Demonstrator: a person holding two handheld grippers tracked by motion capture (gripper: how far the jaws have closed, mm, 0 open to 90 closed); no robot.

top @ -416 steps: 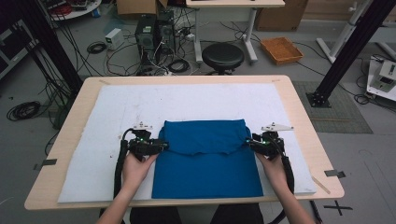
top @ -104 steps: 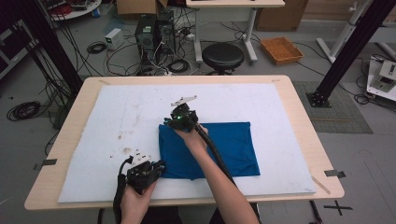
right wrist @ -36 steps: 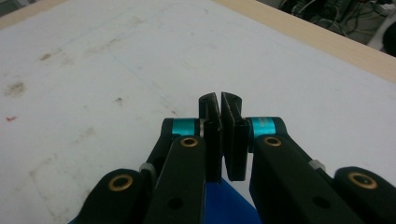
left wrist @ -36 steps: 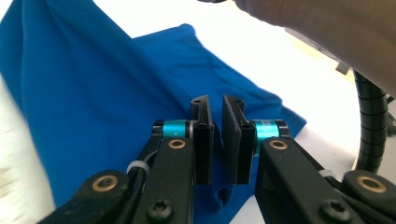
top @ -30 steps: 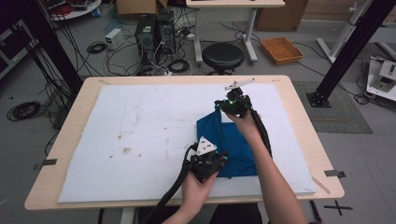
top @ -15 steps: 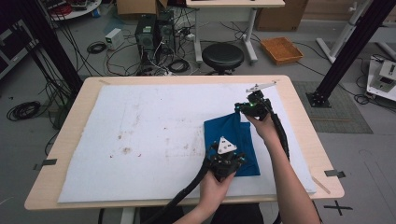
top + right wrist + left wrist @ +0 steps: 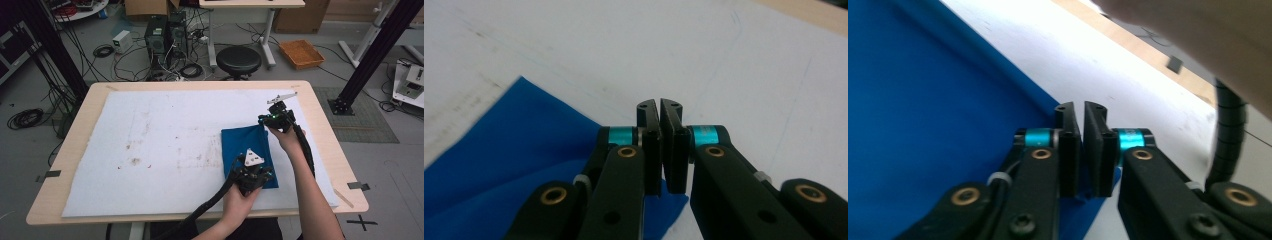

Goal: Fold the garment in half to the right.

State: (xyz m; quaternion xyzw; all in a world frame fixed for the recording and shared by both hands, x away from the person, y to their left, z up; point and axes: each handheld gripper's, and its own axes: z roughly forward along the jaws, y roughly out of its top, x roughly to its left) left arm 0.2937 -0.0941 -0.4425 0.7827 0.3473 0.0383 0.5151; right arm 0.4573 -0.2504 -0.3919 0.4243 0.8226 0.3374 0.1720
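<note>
A folded blue cloth [image 7: 248,152] of soft fabric is seen lying flat on the white felt mat [image 7: 150,150] that covers the wooden table [image 7: 327,150], toward the mat's right side. It is judged to be light and limp, apt to sag and slide on itself when lifted, so it is best taken by a pinch at a corner or along a doubled edge.

The left gripper [image 7: 1083,145] is held over the cloth's near edge. Its jaws have just been opening a little, a narrow gap is seen between the pads, and cloth lies under them rather than being visibly pinched.

The right gripper [image 7: 659,142] is held at the cloth's far corner, its jaws almost together; cloth passes beneath them and appears gripped there.
</note>
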